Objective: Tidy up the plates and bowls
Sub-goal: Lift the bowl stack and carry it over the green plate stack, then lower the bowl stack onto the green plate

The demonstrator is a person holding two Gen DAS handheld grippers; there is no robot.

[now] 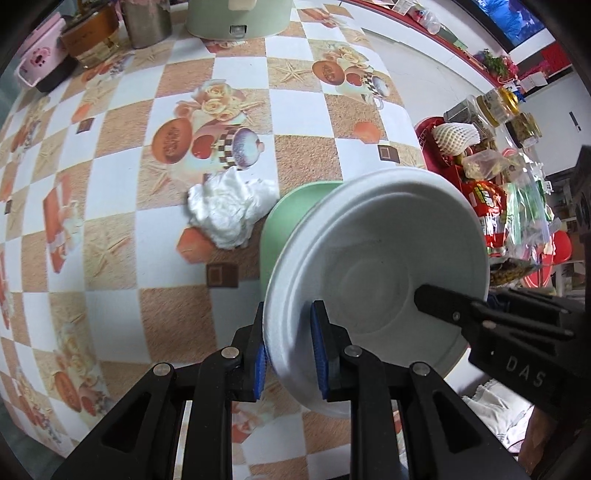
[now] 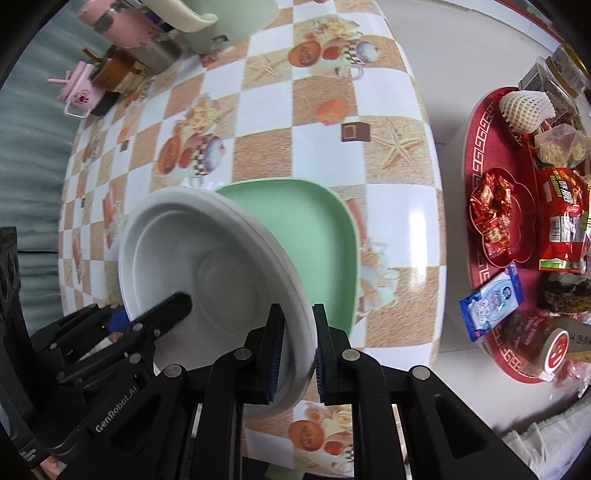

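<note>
- Table [image 1: 122,122] with a checkered cloth of shell and fruit prints carries everything; an open stretch of it lies toward its far edge.
- Red round tray [image 2: 480,155] stands on a separate surface beyond the table's right edge, crowded with snack bags, jars and a foam-netted fruit.
- Pale green appliance [image 1: 236,18] sits at the table's far edge, with a metal canister [image 1: 146,26], a brown container and a pink box [image 1: 38,61] toward the far left corner.
- Green plate [image 2: 325,236] lies flat near the table's right edge, directly under the bowls and partly hidden by them.
- White bowls [image 1: 380,254], a nested stack by the doubled rim, hang tilted above the green plate, held from two sides.
- Crumpled white tissue [image 1: 229,210] lies on the cloth just beside the green plate's left edge.
- Left gripper [image 1: 290,350] has its blue pads clamped on the bowls' left rim, one finger inside, one outside.
- Right gripper [image 2: 297,350] pinches the opposite rim likewise, jaws narrow around the wall.
</note>
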